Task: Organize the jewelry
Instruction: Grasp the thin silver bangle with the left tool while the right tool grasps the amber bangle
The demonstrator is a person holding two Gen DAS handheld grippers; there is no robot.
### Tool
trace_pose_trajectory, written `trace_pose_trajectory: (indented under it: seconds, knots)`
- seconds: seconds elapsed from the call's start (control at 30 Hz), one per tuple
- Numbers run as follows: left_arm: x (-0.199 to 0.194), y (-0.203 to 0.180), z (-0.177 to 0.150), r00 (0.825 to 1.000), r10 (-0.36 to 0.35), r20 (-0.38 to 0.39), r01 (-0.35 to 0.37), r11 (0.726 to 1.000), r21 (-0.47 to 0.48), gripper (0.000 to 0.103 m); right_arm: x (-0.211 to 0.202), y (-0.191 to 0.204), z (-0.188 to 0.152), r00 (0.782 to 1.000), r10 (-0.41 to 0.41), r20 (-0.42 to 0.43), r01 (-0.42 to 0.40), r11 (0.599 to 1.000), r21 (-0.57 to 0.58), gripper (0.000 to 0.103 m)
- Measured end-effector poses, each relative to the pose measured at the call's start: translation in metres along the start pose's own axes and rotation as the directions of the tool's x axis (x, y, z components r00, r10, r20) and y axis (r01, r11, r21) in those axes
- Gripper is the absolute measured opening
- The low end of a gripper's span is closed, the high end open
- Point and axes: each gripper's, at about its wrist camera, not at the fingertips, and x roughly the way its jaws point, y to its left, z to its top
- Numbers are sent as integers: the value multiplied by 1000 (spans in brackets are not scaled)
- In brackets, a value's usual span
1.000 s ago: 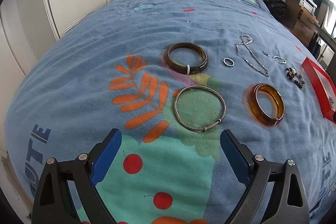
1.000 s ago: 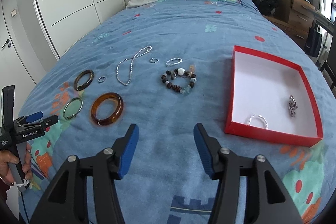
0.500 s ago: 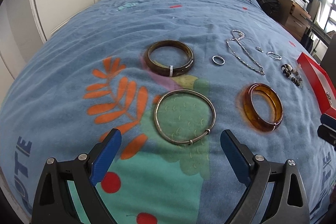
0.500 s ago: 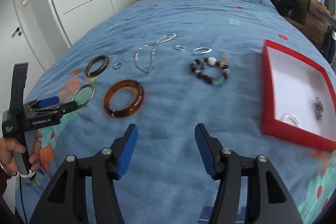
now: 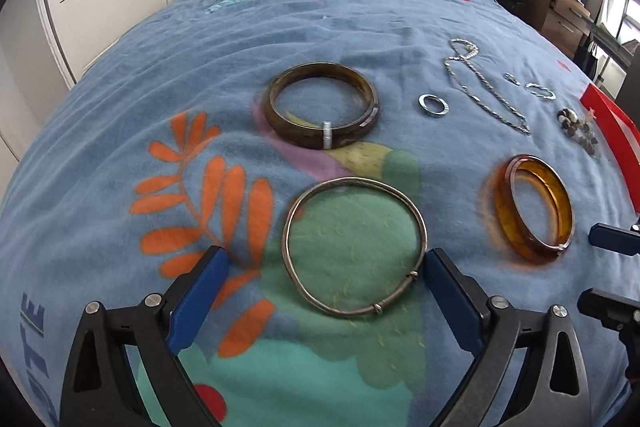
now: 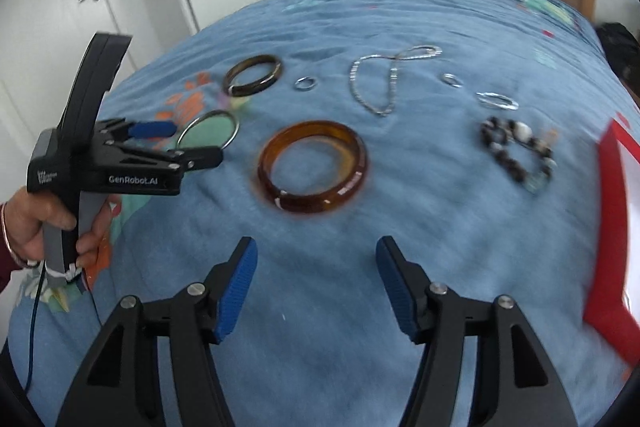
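Note:
On the blue bedspread, a thin silver bangle lies between the fingertips of my open left gripper; the pads do not press on it. An amber bangle rests to its right and a dark brown bangle behind it. In the right wrist view, my right gripper hovers just short of the amber bangle. Its jaws are opening with nothing between them. The hand-held left gripper sits over the silver bangle.
A small ring, a silver chain, a small silver bracelet and a bead bracelet lie farther back. The red box stands at the right edge. White clothing and a wooden headboard are at the far end.
Both grippers have come down closer to the bed. The left one closed in on the silver bangle. The right one swung left toward the amber bangle and its jaws widened.

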Motion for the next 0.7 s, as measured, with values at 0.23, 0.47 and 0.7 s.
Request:
trace_pose_trajectory:
  seconds: [0.23,0.47,0.7]
  knots:
    - [4,13,3,1000,-5,2,5,1000,-21,98,25,6,20,1000,22,3,-22,999,-44,63]
    - [2,14,-1,1000,-15,12,15,1000,-25,95,45,6,39,1000,26,17,-25,999,-29,64]
    - [0,19,-2,999,-33,18,33,998,-47,93,52,7,55,999,39,23,-37,998,-48,67]
